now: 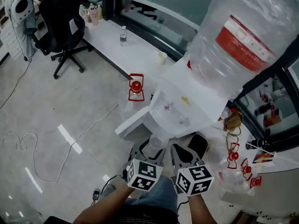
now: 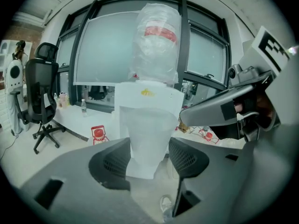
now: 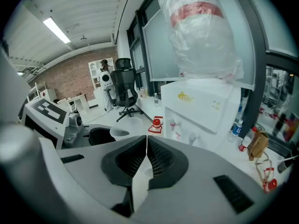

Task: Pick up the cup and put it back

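A clear plastic cup (image 2: 148, 136) stands upright between the jaws of my left gripper (image 2: 148, 161), which is shut on its lower half. In the head view the cup (image 1: 156, 143) sits just in front of the white water dispenser (image 1: 187, 104), below its taps, with the left gripper (image 1: 148, 157) behind it. My right gripper (image 1: 189, 153) hangs beside it to the right. In the right gripper view the right gripper (image 3: 146, 148) has its jaws closed together on nothing, and the cup (image 3: 124, 129) shows off to the left.
A large water bottle (image 1: 243, 36) tops the dispenser. A red lantern-shaped object (image 1: 136, 87) stands on the floor by a white desk (image 1: 135, 50) with a small bottle (image 1: 123, 35). An office chair (image 1: 58, 27) is at far left. Cables (image 1: 28, 143) cross the floor.
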Tool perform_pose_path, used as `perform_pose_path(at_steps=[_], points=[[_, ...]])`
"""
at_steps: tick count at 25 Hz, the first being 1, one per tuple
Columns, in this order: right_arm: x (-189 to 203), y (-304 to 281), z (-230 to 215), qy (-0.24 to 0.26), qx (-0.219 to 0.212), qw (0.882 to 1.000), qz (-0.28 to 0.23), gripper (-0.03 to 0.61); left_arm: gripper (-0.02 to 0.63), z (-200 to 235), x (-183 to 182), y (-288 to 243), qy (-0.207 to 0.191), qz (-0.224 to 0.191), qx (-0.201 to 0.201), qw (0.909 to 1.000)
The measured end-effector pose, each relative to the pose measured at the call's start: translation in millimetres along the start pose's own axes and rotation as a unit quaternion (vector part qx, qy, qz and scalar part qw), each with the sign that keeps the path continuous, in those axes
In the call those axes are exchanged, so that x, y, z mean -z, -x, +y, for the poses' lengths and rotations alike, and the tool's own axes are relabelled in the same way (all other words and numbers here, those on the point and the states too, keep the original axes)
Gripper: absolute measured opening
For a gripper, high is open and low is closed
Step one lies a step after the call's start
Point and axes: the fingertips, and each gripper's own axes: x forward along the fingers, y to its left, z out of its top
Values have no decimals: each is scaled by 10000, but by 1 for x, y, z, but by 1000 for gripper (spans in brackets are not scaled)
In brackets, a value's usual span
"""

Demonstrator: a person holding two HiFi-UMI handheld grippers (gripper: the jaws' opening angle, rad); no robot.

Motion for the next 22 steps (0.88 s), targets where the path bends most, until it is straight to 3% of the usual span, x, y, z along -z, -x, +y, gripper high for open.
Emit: perform_pose_path(at_steps=[9,14,22], points=[[40,-78,-36,487,-197,9983,259,21,261,29,49,-80,81,-154,-144,9997],[77,-119,-56,347,-74,9992,174,21,261,39,96,-119,-3,-153,-60,9999],[146,-179,-78,532,-88,9984,140,21,261,54,172,-189,-134,-202,117,9996]])
